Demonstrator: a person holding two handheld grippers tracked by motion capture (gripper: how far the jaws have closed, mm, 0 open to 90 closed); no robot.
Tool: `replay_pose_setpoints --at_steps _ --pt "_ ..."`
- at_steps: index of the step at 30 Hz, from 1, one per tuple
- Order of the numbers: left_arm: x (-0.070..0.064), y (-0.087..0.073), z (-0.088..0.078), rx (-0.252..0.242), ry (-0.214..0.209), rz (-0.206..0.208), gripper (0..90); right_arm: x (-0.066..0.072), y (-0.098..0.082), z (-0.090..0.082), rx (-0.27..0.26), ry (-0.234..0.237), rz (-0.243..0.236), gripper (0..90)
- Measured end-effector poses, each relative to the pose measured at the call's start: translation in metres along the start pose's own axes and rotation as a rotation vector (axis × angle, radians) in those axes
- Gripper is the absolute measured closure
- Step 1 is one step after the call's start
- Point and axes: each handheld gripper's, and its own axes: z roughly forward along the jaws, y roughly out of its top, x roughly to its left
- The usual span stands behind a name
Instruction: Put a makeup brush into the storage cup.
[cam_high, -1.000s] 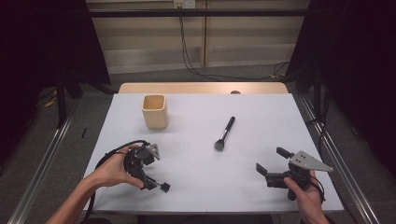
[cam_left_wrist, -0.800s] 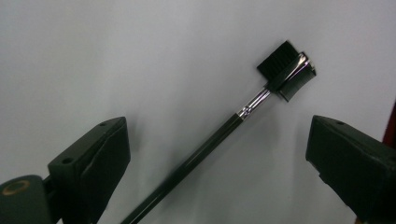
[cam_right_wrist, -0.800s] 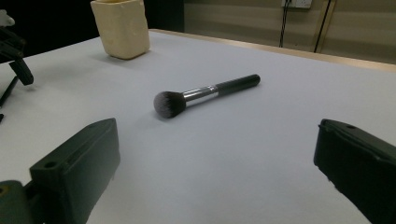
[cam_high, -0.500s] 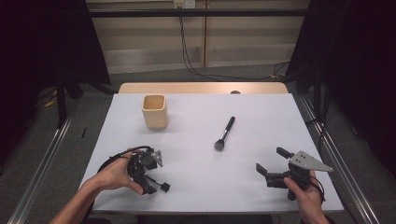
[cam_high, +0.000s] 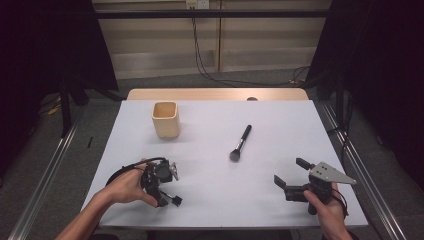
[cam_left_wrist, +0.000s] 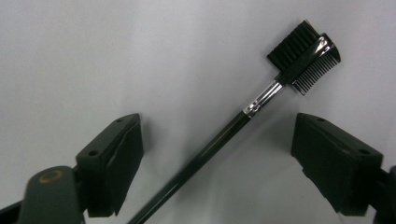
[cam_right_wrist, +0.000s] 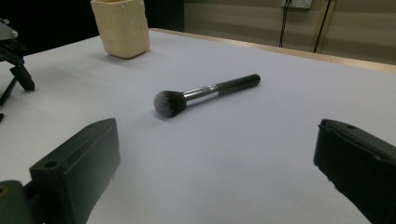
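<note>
White covering lay over the table, with a wooden edge at its far side and dark curtains and a grey floor around it.

At the near left of the high view, the left gripper pointed down at the surface. Its jaws had just been closing a little, but they were apart and did not press on anything. Between them lay the brow brush, a thin black tool with a silver collar. Its handle ran diagonally through the gap without touching either pad, and its head, with short bristles on one side and a fine comb on the other, was beyond the jaws. In the high view this brow brush was just beside the left hand.

At the near right, the right gripper was held in the right hand, with its jaws wide apart and nothing between them. Farther from it, near the table's middle, lay the powder brush, its dark round head toward the person. A cream square cup stood upright at the far left, well apart from both brushes.
</note>
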Motion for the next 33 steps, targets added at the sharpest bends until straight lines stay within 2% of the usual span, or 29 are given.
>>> replay_pose_setpoints --at_steps 5,8,9,10,11,12,13,17,21,28,30,33 --pt "-0.003 0.003 -0.002 0.017 0.003 -0.005 25.5 0.0 0.0 0.001 0.006 -0.005 -0.003 0.0" --pt "-0.005 0.005 -0.004 0.033 -0.002 0.01 35.7 0.001 0.0 0.001 0.003 -0.003 0.001 0.0" --pt "-0.005 0.006 -0.005 0.035 -0.006 0.009 43.6 0.001 0.0 0.0 0.004 -0.003 -0.001 0.0" --pt "-0.005 0.006 -0.005 0.036 -0.006 0.009 43.6 0.001 0.0 0.0 0.004 -0.003 -0.001 0.0" --pt "-0.005 0.007 -0.006 0.039 -0.011 0.012 49.4 0.0 0.0 0.0 0.002 -0.003 0.001 0.0" --pt "-0.004 0.007 -0.006 0.039 -0.013 0.013 49.4 0.0 0.0 0.0 0.002 -0.003 0.001 0.0" --pt "-0.004 0.007 -0.007 0.037 -0.013 0.013 54.9 0.0 0.0 0.0 0.004 -0.001 0.001 0.0" --pt "-0.005 0.008 -0.007 0.046 -0.008 0.014 58.0 0.0 0.0 0.0 0.004 0.001 0.001 0.0" --pt "-0.008 0.011 -0.007 0.06 -0.021 0.035 72.2 0.0 0.0 0.0 0.001 0.0 0.007 0.0" --pt "-0.007 0.011 -0.007 0.06 -0.035 0.038 79.9 0.0 0.0 0.0 0.001 0.0 0.011 0.0" --pt "-0.007 0.011 -0.006 0.059 -0.043 0.041 85.5 0.0 0.0 0.0 0.002 0.001 0.009 0.0" --pt "-0.006 0.01 -0.006 0.051 -0.051 0.035 85.8 0.0 0.0 0.0 0.002 0.001 0.011 0.0"
